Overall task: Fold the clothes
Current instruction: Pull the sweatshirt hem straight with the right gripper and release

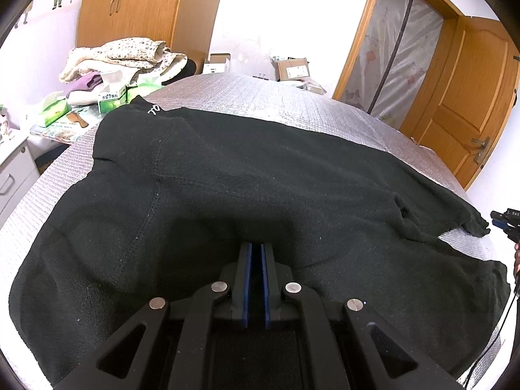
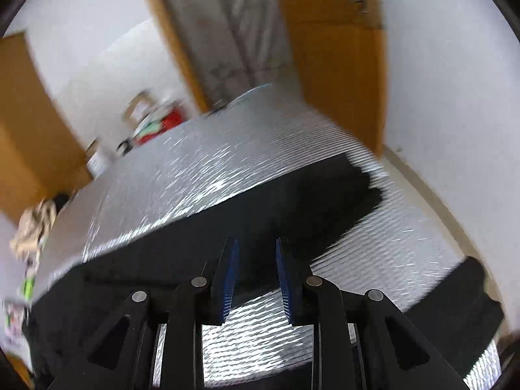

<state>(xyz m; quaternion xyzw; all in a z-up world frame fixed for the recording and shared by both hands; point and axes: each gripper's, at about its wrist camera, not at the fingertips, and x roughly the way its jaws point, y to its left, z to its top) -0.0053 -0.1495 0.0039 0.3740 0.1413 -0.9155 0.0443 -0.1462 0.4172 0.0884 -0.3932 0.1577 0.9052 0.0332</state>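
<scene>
A black long-sleeved garment lies spread over a silver quilted surface, with white lettering at its far left edge. My left gripper rests low on the near part of the garment. Its blue pads stand almost together, pinched on the black cloth. The blurred right wrist view shows my right gripper open above a black sleeve and the silver surface, with nothing between its pads. Another black part of the garment lies at the lower right. The right gripper also shows at the right edge of the left wrist view.
At the far left a pile of cream and purple clothes and green tissue packs stand on a side unit. Cardboard boxes sit behind the surface. A wooden door and a plastic-covered doorway are at the right.
</scene>
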